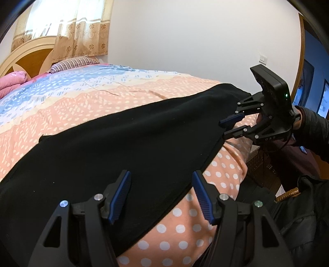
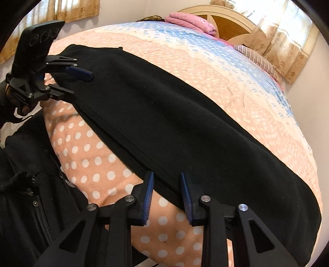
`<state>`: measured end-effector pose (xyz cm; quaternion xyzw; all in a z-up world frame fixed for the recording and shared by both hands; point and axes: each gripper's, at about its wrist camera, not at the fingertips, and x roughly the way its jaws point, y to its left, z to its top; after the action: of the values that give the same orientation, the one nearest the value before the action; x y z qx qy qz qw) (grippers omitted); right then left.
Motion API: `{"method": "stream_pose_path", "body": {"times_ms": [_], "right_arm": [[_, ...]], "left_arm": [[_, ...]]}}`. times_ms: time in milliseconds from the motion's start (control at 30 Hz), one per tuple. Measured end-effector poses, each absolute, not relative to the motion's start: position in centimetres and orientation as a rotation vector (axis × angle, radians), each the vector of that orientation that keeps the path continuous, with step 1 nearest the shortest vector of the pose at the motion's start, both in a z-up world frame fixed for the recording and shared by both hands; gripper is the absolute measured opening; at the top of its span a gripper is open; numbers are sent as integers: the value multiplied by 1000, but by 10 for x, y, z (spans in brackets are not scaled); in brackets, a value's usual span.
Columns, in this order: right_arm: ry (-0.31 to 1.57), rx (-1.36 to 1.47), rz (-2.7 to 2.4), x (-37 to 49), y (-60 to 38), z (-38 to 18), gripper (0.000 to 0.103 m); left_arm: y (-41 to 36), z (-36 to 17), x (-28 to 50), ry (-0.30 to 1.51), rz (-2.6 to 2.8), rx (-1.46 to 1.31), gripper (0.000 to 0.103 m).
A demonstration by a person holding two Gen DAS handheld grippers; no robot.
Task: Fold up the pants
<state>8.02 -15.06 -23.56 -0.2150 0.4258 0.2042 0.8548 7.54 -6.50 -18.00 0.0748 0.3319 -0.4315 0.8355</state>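
**Supervisor:** Report the left wrist view.

**Operator:** I see the black pants (image 1: 127,143) lying flat on the polka-dot bedspread (image 1: 181,230), near the edge of the bed. Their long axis runs from lower left to upper right across this view, toward the right gripper (image 1: 227,127). My left gripper (image 1: 161,197) has its fingers spread wide, one on each side of the near hem line. I cannot tell whether the pads (image 1: 120,197) touch the cloth. The right gripper's fingers sit at the far end of the pants with a gap between them, the blue pad at the fabric edge.

**Supervisor:** Right wrist view?

**Operator:** The pants (image 2: 185,127) run from upper left to lower right here, along the bedspread (image 2: 98,164) edge. The right gripper (image 2: 166,197) is moderately spread and straddles the near seam; nothing is pinched. The left gripper (image 2: 82,84) is at the far end, fingers apart, its upper blue pad over the cloth. The fabric is a plain dark knit, smooth, with a doubled seam along the near edge. The headboard (image 2: 230,22) and pink pillow (image 2: 189,19) lie beyond.
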Motion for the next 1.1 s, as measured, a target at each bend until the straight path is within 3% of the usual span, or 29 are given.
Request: {"method": "stream_pose_path", "body": {"times_ms": [133, 200, 233, 267, 467, 600, 767, 1100], "right_arm": [[880, -489, 417, 82, -145, -238, 26], [868, -501, 416, 80, -143, -239, 16], [864, -504, 417, 79, -141, -238, 6], [853, -513, 412, 77, -140, -236, 3], [816, -490, 440, 56, -143, -221, 2], [882, -512, 442, 56, -142, -250, 2], [916, -488, 474, 56, -144, -243, 3], [851, -295, 353, 67, -201, -203, 3]], "left_arm": [[-64, -181, 76, 702, -916, 160, 65], [-64, -181, 77, 702, -914, 154, 65], [-63, -181, 76, 702, -914, 152, 65], [-63, -180, 75, 702, -914, 152, 65], [-58, -175, 73, 687, -923, 150, 65], [-60, -175, 75, 691, -931, 154, 65], [-64, -170, 75, 671, -941, 167, 65], [-69, -185, 72, 722, -968, 214, 76]]}}
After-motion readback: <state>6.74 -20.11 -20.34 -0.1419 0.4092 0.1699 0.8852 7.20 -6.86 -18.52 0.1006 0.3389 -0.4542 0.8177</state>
